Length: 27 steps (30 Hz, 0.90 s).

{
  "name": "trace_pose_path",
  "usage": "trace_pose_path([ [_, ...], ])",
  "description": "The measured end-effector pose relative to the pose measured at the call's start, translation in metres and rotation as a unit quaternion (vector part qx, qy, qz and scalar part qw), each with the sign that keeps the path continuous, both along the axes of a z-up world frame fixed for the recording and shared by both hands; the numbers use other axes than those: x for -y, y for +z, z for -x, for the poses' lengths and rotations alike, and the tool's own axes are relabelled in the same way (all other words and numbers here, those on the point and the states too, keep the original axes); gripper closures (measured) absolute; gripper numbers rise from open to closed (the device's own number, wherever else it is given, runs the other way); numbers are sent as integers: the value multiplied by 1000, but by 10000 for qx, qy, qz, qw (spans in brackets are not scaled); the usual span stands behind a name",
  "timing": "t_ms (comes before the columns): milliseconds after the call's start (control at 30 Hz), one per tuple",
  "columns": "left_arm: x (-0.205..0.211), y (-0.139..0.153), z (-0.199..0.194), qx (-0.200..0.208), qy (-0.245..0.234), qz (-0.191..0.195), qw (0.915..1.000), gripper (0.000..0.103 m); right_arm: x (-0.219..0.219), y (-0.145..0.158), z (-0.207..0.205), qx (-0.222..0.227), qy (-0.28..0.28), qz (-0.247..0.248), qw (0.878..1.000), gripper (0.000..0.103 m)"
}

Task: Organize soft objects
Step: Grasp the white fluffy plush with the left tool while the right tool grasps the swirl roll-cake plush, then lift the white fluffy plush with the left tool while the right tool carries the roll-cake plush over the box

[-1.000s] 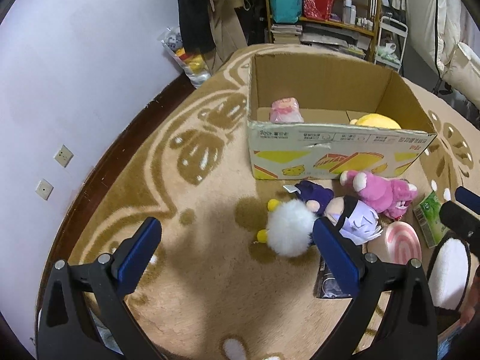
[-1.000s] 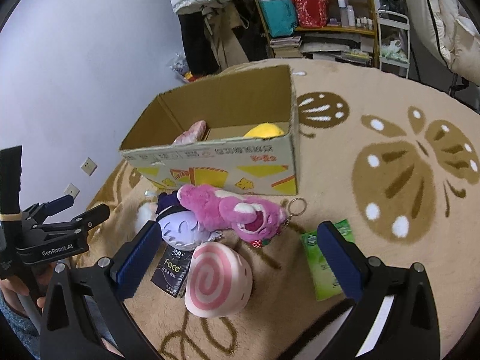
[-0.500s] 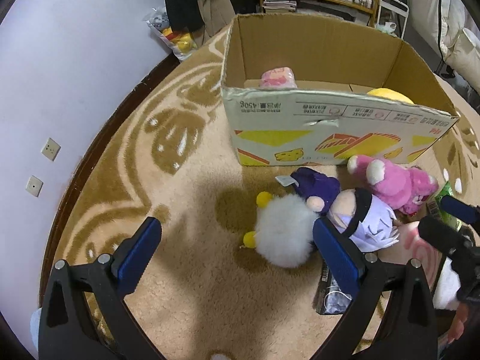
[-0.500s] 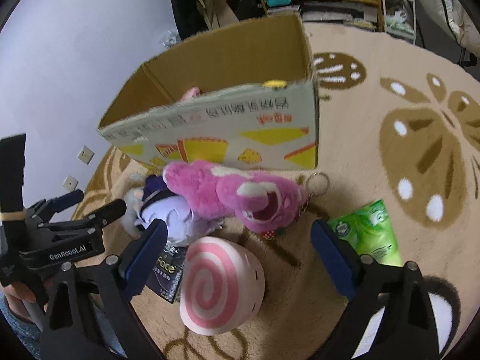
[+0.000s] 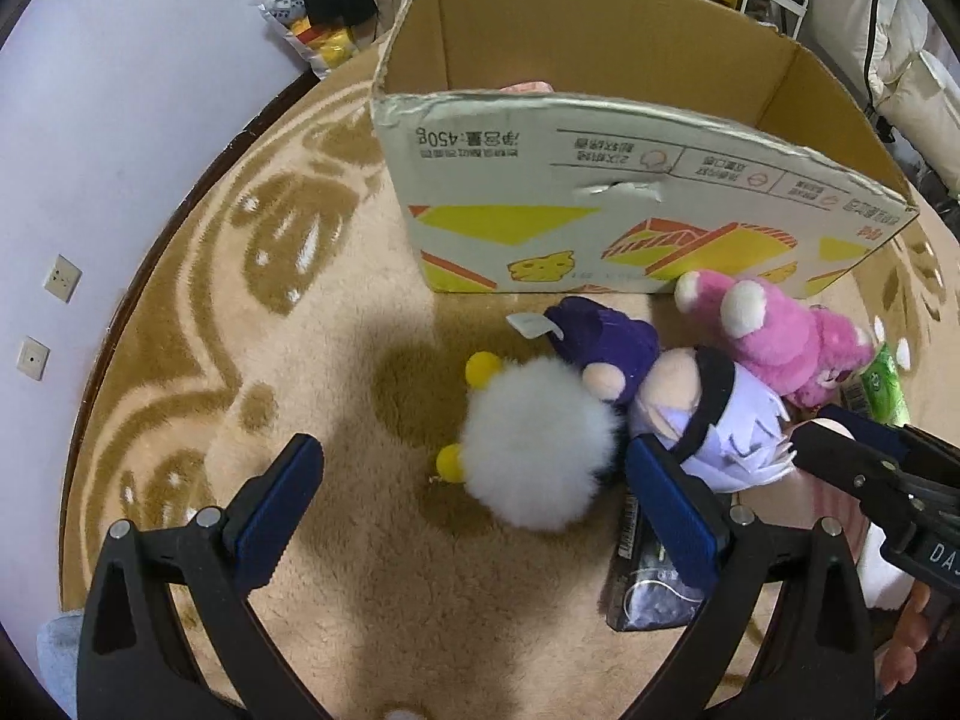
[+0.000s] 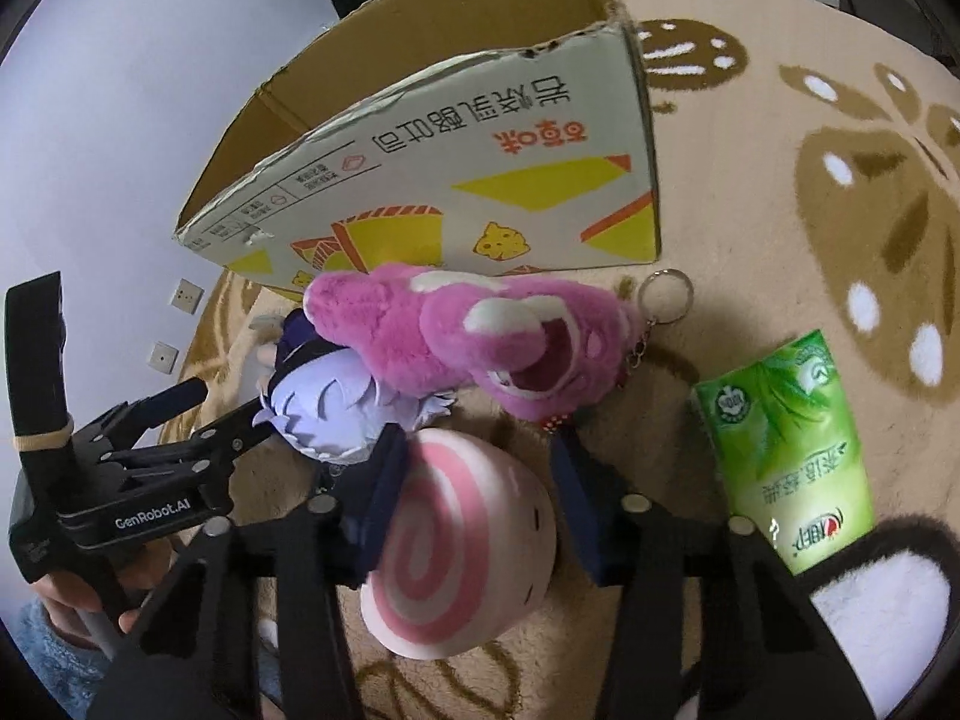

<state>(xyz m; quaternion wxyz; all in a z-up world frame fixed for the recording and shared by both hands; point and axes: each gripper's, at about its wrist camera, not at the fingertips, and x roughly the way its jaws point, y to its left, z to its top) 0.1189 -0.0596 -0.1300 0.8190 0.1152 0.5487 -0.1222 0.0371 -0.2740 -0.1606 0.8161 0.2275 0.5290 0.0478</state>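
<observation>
Soft toys lie on the rug before an open cardboard box [image 5: 600, 192] [image 6: 480, 180]. My left gripper [image 5: 474, 498] is open, its fingers either side of a fluffy white ball toy [image 5: 534, 450] with yellow feet. Beside that toy lie a purple-haired doll [image 5: 708, 420] [image 6: 336, 408] and a pink bear [image 5: 780, 342] [image 6: 468, 336]. My right gripper [image 6: 474, 498] has closed around a pink-and-white swirl roll plush [image 6: 462, 546], its fingers touching both sides. The left gripper also shows in the right wrist view [image 6: 198, 420].
A green tissue pack [image 6: 786, 444] lies right of the roll plush. A dark packet [image 5: 648, 588] lies under my left gripper's right finger. A pink item [image 5: 528, 86] shows in the box. The wall and skirting run along the left.
Both grippers have moved forward and down toward the toys. My right gripper's fingers have narrowed onto the swirl roll plush. My left gripper now brackets the white ball toy.
</observation>
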Motion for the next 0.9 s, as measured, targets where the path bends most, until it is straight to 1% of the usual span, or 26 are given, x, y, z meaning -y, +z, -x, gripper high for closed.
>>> trace_pose_path([
  [33, 0, -2, -1, -12, 1, -8, 10000, 3, -2, -1, -1, -13, 20, 30, 10000, 53],
  [133, -1, -9, -7, -107, 67, 34, 9999, 3, -6, -5, -5, -46, 111, -75, 9999, 64],
  [300, -4, -16, -17, -211, 163, 284, 9992, 4, -8, -4, -9, 0, 223, -10, 9997, 69],
  [467, -5, -23, -27, -389, 192, 562, 9975, 14, -11, -6, -12, 14, 203, -70, 9998, 69],
  [567, -2, -25, -26, -390, 82, 604, 9974, 25, -11, -7, -14, 3, 165, -108, 9998, 69],
  [600, -2, -25, -24, -405, 56, 641, 9971, 32, -10, -6, -13, 8, 170, -111, 9998, 69],
  [633, -1, -26, -24, -427, 34, 692, 9967, 41, -10, -6, -14, 11, 177, -107, 9998, 69],
  [667, 0, -25, -24, -462, -6, 773, 9959, 46, -9, -5, -13, 18, 185, -108, 9998, 69],
  [733, 4, -25, -23, -538, -95, 930, 9942, 62, -7, -3, -12, 51, 203, -110, 9997, 70],
  [800, 8, -23, -21, -550, -155, 990, 9934, 68, -8, 1, -13, 115, 271, -94, 9995, 73],
  [900, 17, -20, -15, -361, -264, 796, 9958, 71, -13, 6, -11, 205, 360, 13, 9991, 76],
])
